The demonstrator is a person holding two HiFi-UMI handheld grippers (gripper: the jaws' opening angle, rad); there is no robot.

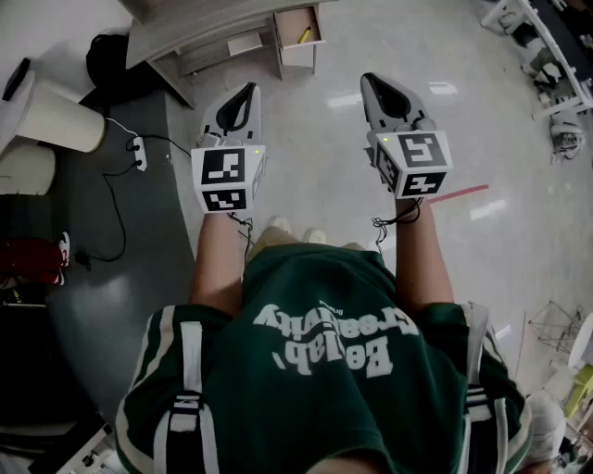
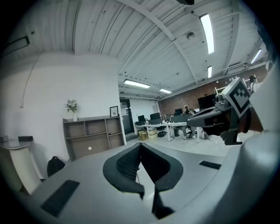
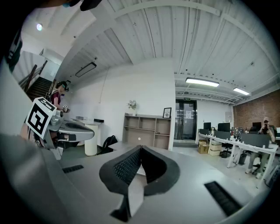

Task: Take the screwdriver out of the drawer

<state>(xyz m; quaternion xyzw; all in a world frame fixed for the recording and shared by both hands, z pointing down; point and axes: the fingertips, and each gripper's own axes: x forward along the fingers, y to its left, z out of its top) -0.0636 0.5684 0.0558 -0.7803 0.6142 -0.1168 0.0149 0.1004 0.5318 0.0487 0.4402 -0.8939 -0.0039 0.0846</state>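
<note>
Left claw and right claw are clenched empty; screwdriver barely shows in drawer.

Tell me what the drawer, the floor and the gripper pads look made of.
Drawer: pale wood or laminated board, matt; the inside is tan and the panels are flat.
Floor: hard and glossy, perhaps polished concrete or a coating; it mirrors the ceiling lights.
Pads: black and matt, likely rubber; a fine dotted texture covers them.

Head view looks steeply down — both gripper views face level, sharing the shelf.
</note>
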